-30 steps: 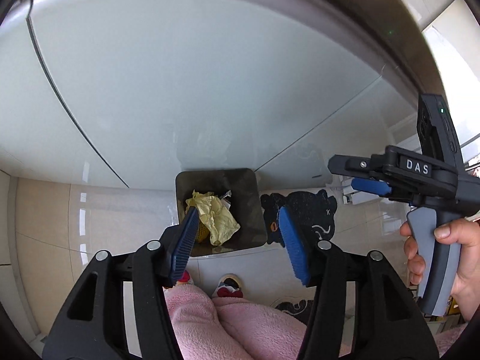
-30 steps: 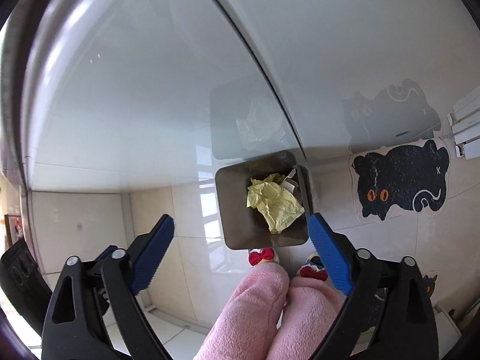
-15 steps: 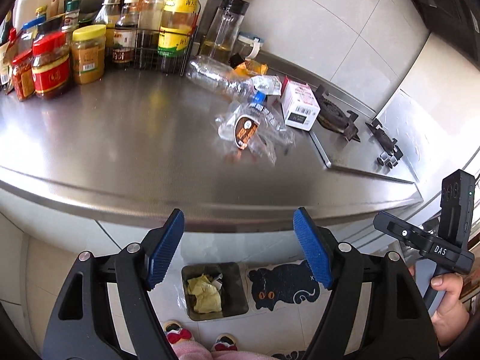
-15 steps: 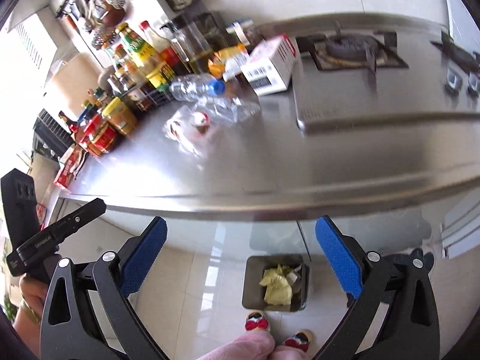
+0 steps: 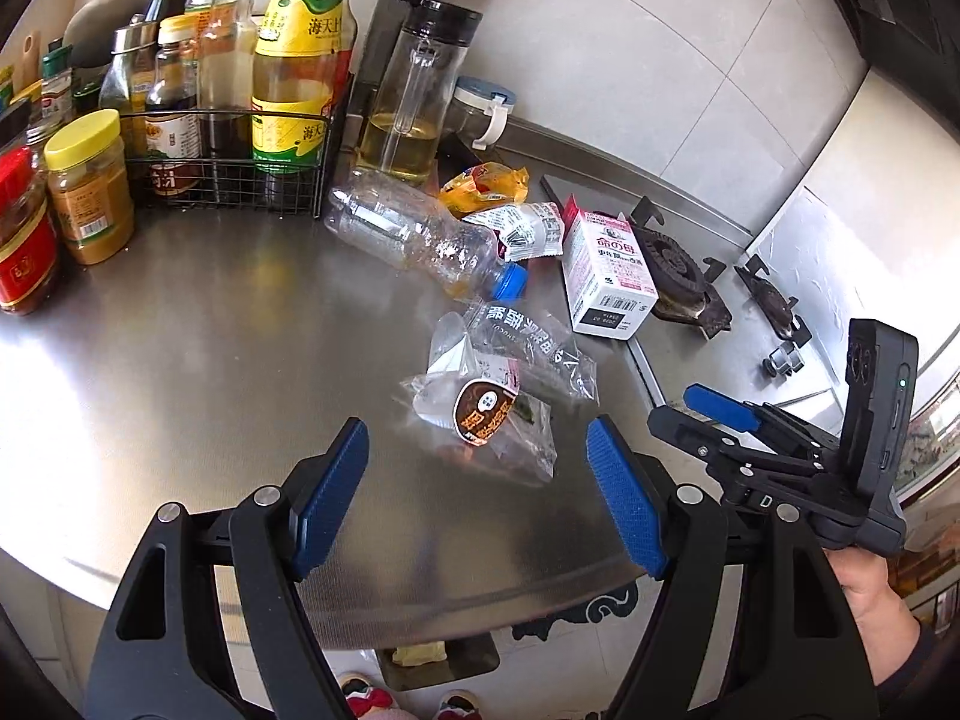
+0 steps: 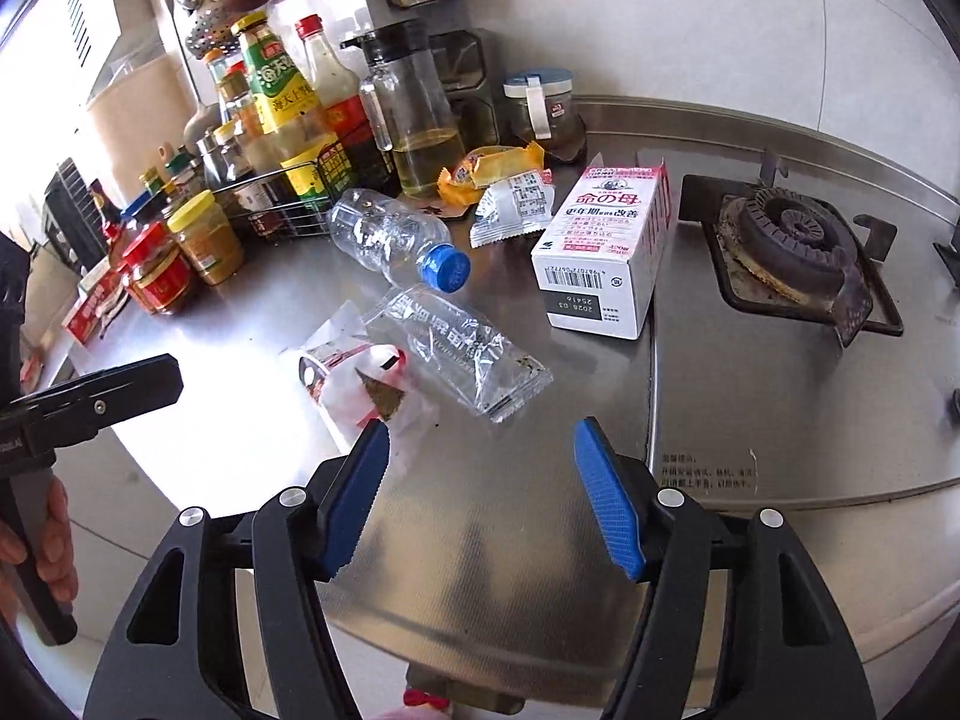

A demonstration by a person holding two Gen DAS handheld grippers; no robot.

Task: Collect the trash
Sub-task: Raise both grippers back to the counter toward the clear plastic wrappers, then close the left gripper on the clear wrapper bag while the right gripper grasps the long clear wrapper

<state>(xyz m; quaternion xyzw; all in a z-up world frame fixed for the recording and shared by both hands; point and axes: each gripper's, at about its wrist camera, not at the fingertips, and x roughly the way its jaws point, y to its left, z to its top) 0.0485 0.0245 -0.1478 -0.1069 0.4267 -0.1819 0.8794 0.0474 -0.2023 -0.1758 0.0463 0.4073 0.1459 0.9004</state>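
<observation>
Trash lies on the steel counter [image 5: 180,372]: a clear wrapper with a brown sticker [image 5: 480,414], a clear printed wrapper [image 5: 534,342], an empty plastic bottle with a blue cap [image 5: 420,237], a white packet [image 5: 522,228], a yellow wrapper [image 5: 483,183] and a pink-white box [image 5: 606,273]. My left gripper [image 5: 480,480] is open and empty, just short of the sticker wrapper. My right gripper [image 6: 480,468] is open and empty, just short of the printed wrapper [image 6: 468,354]. The bottle [image 6: 396,237] and box [image 6: 606,252] show there too. The trash bin [image 5: 438,660] peeks out below the counter edge.
A wire rack of sauce bottles [image 5: 240,120], jars [image 5: 90,186] and an oil dispenser [image 5: 414,96] stand at the back left. A gas burner [image 6: 792,240] sits to the right. The right gripper's body shows in the left wrist view [image 5: 780,444].
Both grippers have risen from over the floor bin to above the counter and now face the trash. Both stay open and empty.
</observation>
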